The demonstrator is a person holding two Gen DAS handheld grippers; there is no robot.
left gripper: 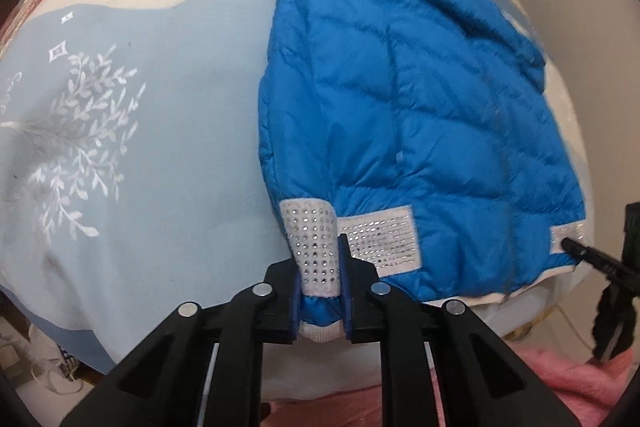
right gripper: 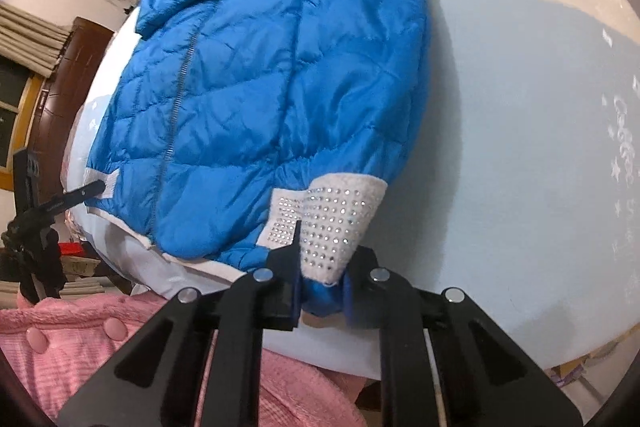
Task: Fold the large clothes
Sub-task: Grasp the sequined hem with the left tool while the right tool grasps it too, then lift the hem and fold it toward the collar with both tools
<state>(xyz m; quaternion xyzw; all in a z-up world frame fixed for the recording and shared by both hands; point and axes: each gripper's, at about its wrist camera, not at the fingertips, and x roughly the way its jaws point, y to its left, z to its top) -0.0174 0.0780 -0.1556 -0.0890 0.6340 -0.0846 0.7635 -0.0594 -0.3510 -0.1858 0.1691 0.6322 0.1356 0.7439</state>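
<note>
- Blue quilted jacket (left gripper: 420, 107) lies spread on the pale blue bed sheet (left gripper: 180, 147), just ahead of both grippers.
- Left gripper (left gripper: 320, 267) clamps a white rhinestone cuff (left gripper: 316, 239).
- Right gripper (right gripper: 322, 267) pinches a studded cuff (right gripper: 340, 223).

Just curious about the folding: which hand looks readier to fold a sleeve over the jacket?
Left, slightly: the left fingers grip the sparkly cuff deep between them. The right fingers also hold the other cuff, but less deeply.
</note>
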